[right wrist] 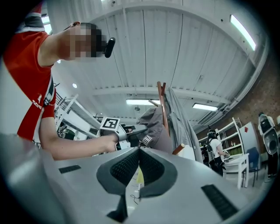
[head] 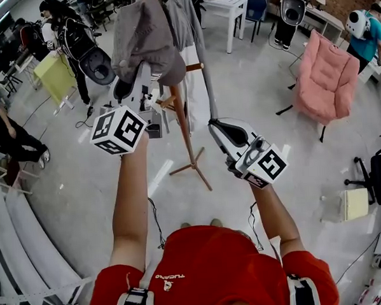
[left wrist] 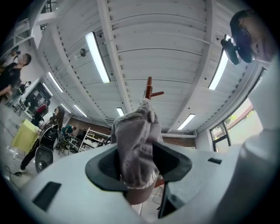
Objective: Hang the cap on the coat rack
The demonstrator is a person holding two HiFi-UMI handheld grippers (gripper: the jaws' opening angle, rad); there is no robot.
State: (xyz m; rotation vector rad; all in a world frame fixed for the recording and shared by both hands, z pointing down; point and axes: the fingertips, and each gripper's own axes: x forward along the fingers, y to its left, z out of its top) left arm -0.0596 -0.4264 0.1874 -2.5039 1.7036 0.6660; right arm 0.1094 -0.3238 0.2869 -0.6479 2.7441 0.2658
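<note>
The grey cap hangs over a peg of the wooden coat rack, high at the top of the head view. My left gripper reaches up under it. In the left gripper view the cap droops between the spread jaws of the left gripper, and the pads do not squeeze it; the rack's top rises behind. My right gripper is lower, right of the pole, shut and empty. From there I see the cap beside the pole.
A grey garment hangs on the same rack. A pink armchair stands at the right and a white table behind. People stand at the left by a yellow table. Cables lie on the floor.
</note>
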